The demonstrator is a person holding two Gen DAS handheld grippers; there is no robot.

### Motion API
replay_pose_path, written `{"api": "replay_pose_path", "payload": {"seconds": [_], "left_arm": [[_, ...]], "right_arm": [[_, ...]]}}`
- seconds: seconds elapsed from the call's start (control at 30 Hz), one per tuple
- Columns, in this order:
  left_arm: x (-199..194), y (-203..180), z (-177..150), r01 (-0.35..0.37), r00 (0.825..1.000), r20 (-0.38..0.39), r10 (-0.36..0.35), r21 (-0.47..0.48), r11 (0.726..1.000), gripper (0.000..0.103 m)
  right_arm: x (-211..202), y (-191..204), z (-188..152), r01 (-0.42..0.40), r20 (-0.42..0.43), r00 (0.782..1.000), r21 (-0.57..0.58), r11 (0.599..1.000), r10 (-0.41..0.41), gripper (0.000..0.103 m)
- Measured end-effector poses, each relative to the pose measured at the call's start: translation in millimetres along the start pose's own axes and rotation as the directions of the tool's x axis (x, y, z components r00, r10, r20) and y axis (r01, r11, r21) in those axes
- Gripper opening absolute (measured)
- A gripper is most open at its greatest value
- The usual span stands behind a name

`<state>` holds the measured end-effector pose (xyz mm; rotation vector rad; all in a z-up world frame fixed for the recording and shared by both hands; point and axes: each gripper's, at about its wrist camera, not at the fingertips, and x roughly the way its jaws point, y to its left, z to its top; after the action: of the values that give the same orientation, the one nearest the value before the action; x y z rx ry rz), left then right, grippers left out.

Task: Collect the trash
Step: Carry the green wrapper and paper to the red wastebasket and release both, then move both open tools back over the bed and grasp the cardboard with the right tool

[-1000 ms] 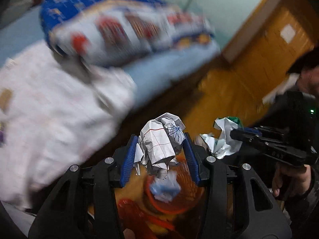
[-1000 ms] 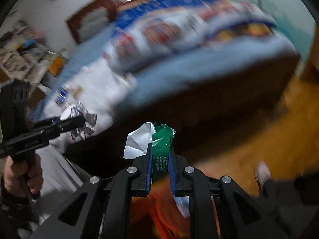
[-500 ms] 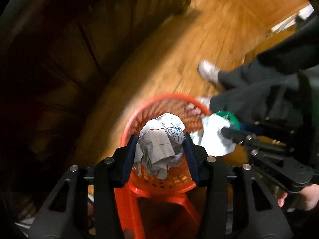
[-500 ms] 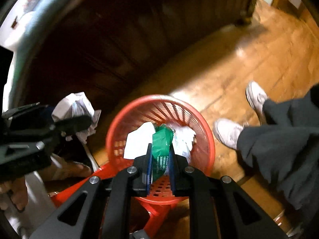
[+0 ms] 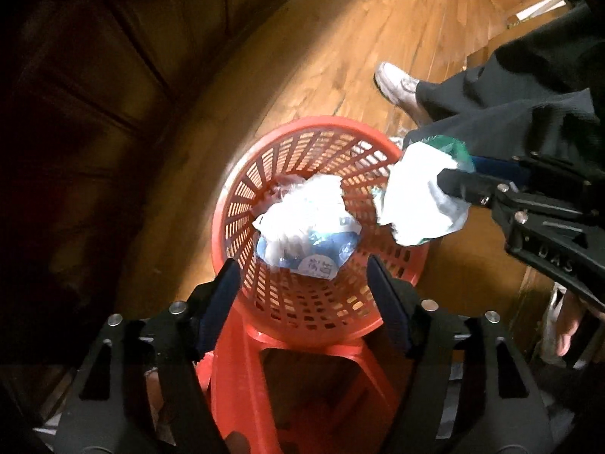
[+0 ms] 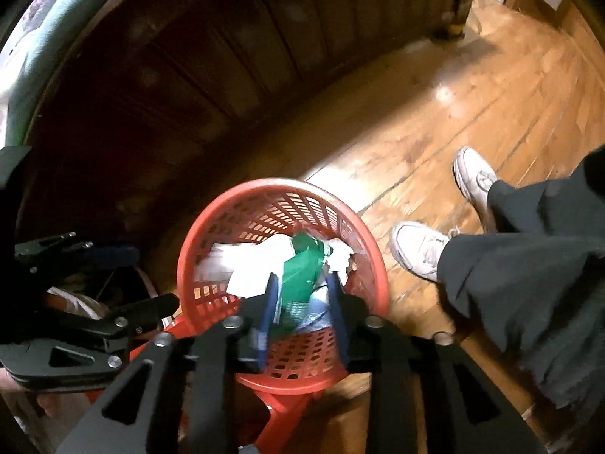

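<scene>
Jaws, left gripper [image 5: 304, 295]: spread wide, just opened, nothing between the blue pads. Left wrist view: red mesh basket [image 5: 242, 204] directly below, standing on a red stool [image 5: 242, 370]. Crumpled white paper ball [image 5: 302, 208] lies loose inside the basket on top of a blue-and-white wrapper [image 5: 317, 257]. Right gripper [image 5: 459, 174] enters from the right, over the basket rim, with a white-and-green wrapper [image 5: 412, 196] at its tips. Wooden floor [image 5: 340, 56] around; white shoe [image 5: 397, 83] and dark trouser leg beyond the basket.

Jaws, right gripper [image 6: 302, 295]: partly apart, just opened. Right wrist view: the white-and-green wrapper [image 6: 298, 276] sits between the pads, resting against the left one and clear of the right, above the red mesh basket [image 6: 211, 234]. Left gripper [image 6: 151, 306], black, at the left edge beside the basket. Two white shoes [image 6: 419, 249] on the wooden floor [image 6: 453, 94] to the right; dark wood panel [image 6: 189, 56] behind.
</scene>
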<state>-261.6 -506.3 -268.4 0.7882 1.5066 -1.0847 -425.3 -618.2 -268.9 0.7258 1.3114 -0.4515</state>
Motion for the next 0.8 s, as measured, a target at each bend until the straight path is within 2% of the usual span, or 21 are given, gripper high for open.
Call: {"api": "replay_pose_path", "payload": {"seconds": [0.13, 0.27, 0.33, 0.4, 0.43, 0.47, 0.57, 0.67, 0.73, 0.8], "left_arm": [[-23.4, 11.4, -4.2, 0.015, 0.999, 0.035, -0.014, -0.03, 0.999, 0.074], [-77.8, 34.8, -14.4, 0.067, 0.986, 0.157, -0.05, -0.103, 0.992, 0.074], [-116.0, 47.6, -23.6, 0.064, 0.968, 0.248, -0.032, -0.119, 0.991, 0.074], [-166.4, 67.7, -40.3, 0.029, 0.929, 0.369, 0.028, -0.149, 0.988, 0.076], [-182.5, 76.4, -47.0, -0.003, 0.913, 0.402, 0.073, -0.172, 0.985, 0.076], [-204.8, 91.4, -58.6, -0.035, 0.888, 0.44, 0.132, -0.222, 0.974, 0.076], [-256.8, 143.8, -99.6, 0.028, 0.833, 0.523, 0.181, -0.366, 0.93, 0.078], [-295.2, 197.4, -147.1, 0.06, 0.77, 0.577, 0.274, -0.492, 0.868, 0.079], [-314.1, 232.2, -176.1, 0.057, 0.737, 0.579, 0.349, -0.568, 0.821, 0.08], [-328.3, 266.5, -206.1, 0.02, 0.706, 0.551, 0.445, -0.644, 0.764, 0.08]], "right_arm": [[-9.2, 1.7, 6.1, 0.005, 0.021, 1.0, -0.008, 1.0, -0.005, 0.04], [-38.0, 18.4, 21.5, -0.017, 0.086, 0.996, -0.031, 0.999, 0.019, 0.04], [-56.9, 38.9, 34.8, -0.042, 0.126, 0.991, -0.077, 0.996, 0.051, 0.04], [-78.4, 70.4, 49.6, -0.071, 0.164, 0.982, -0.146, 0.987, 0.095, 0.04], [-86.9, 84.7, 56.1, -0.084, 0.177, 0.977, -0.177, 0.981, 0.116, 0.04], [-95.9, 100.8, 62.4, -0.096, 0.189, 0.972, -0.211, 0.973, 0.137, 0.04], [-120.0, 164.7, 81.9, -0.151, 0.212, 0.95, -0.329, 0.932, 0.229, 0.04], [-136.0, 240.1, 96.3, -0.205, 0.207, 0.923, -0.449, 0.87, 0.325, 0.04], [-142.5, 297.4, 106.0, -0.26, 0.179, 0.898, -0.519, 0.814, 0.401, 0.04], [-139.3, 355.0, 113.9, -0.303, 0.147, 0.875, -0.577, 0.758, 0.461, 0.041]]}}
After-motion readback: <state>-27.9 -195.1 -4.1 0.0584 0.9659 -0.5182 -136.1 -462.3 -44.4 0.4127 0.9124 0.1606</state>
